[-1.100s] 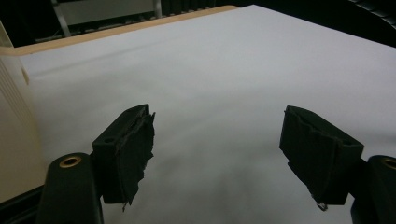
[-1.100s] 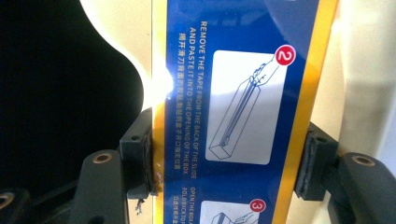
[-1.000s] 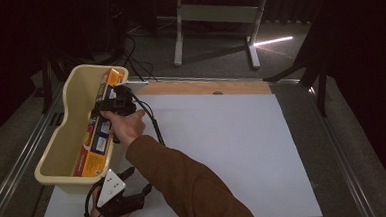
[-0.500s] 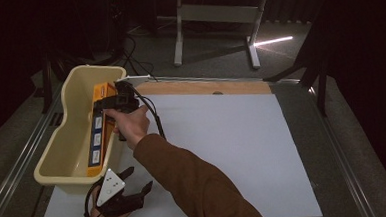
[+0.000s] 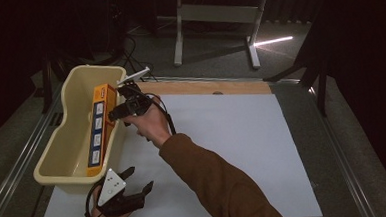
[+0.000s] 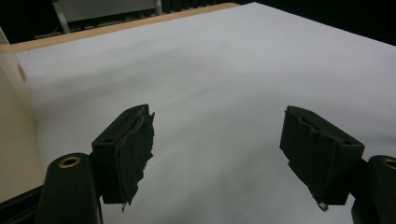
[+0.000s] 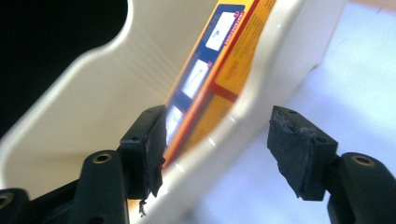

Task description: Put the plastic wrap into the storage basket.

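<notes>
We see the orange box [image 5: 98, 128] standing on edge inside the cream tub [image 5: 58, 160], leaning against the tub's right wall, at the left edge of the white table top [image 5: 243, 146]. Our right gripper [image 5: 115, 114] hovers at that wall with its jaws apart, one on either side of the rim (gripping nothing). Our left gripper [image 5: 137, 181] rests near the front-left corner, jaws spread wide over bare table.
</notes>
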### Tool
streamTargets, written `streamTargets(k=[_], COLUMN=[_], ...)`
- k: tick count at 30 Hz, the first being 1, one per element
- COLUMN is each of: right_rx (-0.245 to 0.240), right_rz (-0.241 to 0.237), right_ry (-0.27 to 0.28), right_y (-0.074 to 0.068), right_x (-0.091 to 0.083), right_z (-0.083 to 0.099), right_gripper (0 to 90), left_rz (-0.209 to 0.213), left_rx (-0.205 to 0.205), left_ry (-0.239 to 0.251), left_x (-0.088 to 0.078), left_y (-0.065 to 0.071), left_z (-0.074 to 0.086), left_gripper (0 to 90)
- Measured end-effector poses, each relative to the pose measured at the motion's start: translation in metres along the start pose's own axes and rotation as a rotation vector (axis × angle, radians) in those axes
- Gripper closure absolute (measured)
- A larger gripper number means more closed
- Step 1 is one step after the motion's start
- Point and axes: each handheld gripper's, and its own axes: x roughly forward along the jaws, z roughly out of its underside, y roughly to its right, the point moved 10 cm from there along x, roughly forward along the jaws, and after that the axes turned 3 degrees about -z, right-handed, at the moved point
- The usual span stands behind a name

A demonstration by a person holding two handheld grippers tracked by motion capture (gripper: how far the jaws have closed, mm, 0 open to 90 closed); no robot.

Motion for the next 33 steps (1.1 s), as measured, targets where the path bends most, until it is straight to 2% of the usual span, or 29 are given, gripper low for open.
streamTargets(k=[1,2,3,5,6,7,8,9,10,11,14,15,16,17,18,19,20,22,23,24,25,26,27,28,29,30,31,33], right_rx=[0.000,-0.068,-0.068,-0.155,-0.230,-0.230,-0.270,-0.270,-0.291,-0.291,-0.327,-0.327,-0.355,-0.355,-0.387,-0.387,-0.408,-0.408,-0.408,-0.414,-0.414,-0.431,-0.431,-0.446,-0.446,-0.437,-0.437,-0.430], right_rz=[0.000,0.017,0.017,0.041,0.049,0.049,0.049,0.049,0.057,0.057,0.061,0.061,0.077,0.077,0.085,0.085,0.108,0.118,0.118,0.125,0.125,0.136,0.136,0.137,0.137,0.133,0.133,0.134], right_ry=[0.000,0.014,0.014,0.027,0.023,0.023,0.021,0.021,0.014,0.014,0.024,0.024,0.022,0.022,0.016,0.016,0.023,0.032,0.032,0.041,0.041,0.049,0.049,0.065,0.065,0.096,0.096,0.125], right_y=[0.000,0.004,0.004,0.009,0.013,0.013,0.018,0.018,0.024,0.024,0.038,0.038,0.046,0.046,0.054,0.054,0.062,0.070,0.070,0.076,0.076,0.083,0.083,0.089,0.089,0.097,0.097,0.107], right_x=[0.000,-0.004,-0.004,-0.008,-0.011,-0.011,-0.015,-0.015,-0.020,-0.020,-0.031,-0.031,-0.037,-0.037,-0.043,-0.043,-0.050,-0.057,-0.057,-0.063,-0.063,-0.068,-0.068,-0.073,-0.073,-0.081,-0.081,-0.090], right_z=[0.000,0.005,0.005,0.011,0.019,0.019,0.028,0.028,0.038,0.038,0.056,0.056,0.067,0.067,0.080,0.080,0.092,0.106,0.106,0.122,0.122,0.138,0.138,0.154,0.154,0.169,0.169,0.186], right_gripper=[36.2,35.9,35.9,34.5,32.6,32.6,30.9,30.9,30.4,30.4,28.8,28.8,28.8,28.8,27.2,27.2,25.7,25.5,25.5,24.7,24.7,22.6,22.6,18.4,18.4,16.8,16.8,16.1], left_rz=[0.000,-0.001,-0.002,-0.002,-0.001,-0.001,-0.001,-0.001,-0.002,-0.002,-0.007,-0.007,-0.008,-0.008,-0.010,-0.010,-0.018,-0.025,-0.028,-0.028,-0.028,-0.030,-0.030,-0.033,-0.033,-0.042,-0.042,-0.046], left_rx=[0.000,0.000,0.000,0.003,0.005,0.005,0.005,0.005,0.007,0.007,0.006,0.006,0.006,0.005,0.005,0.005,0.004,0.002,0.000,-0.005,-0.005,-0.004,-0.004,-0.003,-0.003,-0.004,-0.004,-0.004], left_ry=[0.000,0.000,-0.001,-0.002,-0.003,-0.003,-0.004,-0.004,-0.005,-0.005,-0.012,-0.012,-0.012,-0.013,-0.016,-0.016,-0.018,-0.021,-0.021,-0.021,-0.021,-0.021,-0.021,-0.022,-0.022,-0.024,-0.024,-0.028], left_x=[0.000,0.000,0.000,0.001,0.001,0.001,0.001,0.001,0.001,0.001,0.002,0.002,0.002,0.002,0.003,0.003,0.003,0.003,0.004,0.004,0.004,0.004,0.004,0.003,0.003,0.004,0.004,0.005], left_y=[0.000,0.000,0.000,0.000,0.000,0.000,0.001,0.001,0.000,0.000,0.000,0.000,0.000,0.000,0.000,0.000,-0.001,-0.002,-0.002,-0.003,-0.003,-0.003,-0.003,-0.003,-0.003,-0.003,-0.003,-0.004], left_z=[0.000,0.000,0.000,0.000,0.000,0.000,0.001,0.001,0.001,0.001,0.001,0.001,0.001,0.001,0.002,0.002,0.002,0.002,0.003,0.003,0.003,0.002,0.002,0.003,0.003,0.003,0.003,0.003], left_gripper=[25.2,25.2,25.2,25.2,25.2,25.2,25.2,25.2,25.2,25.2,25.2,25.2,25.2,25.2,25.2,25.2,25.3,26.1,26.1,26.1,26.1,26.1,26.1,26.1,26.0,25.5,25.3,25.2])
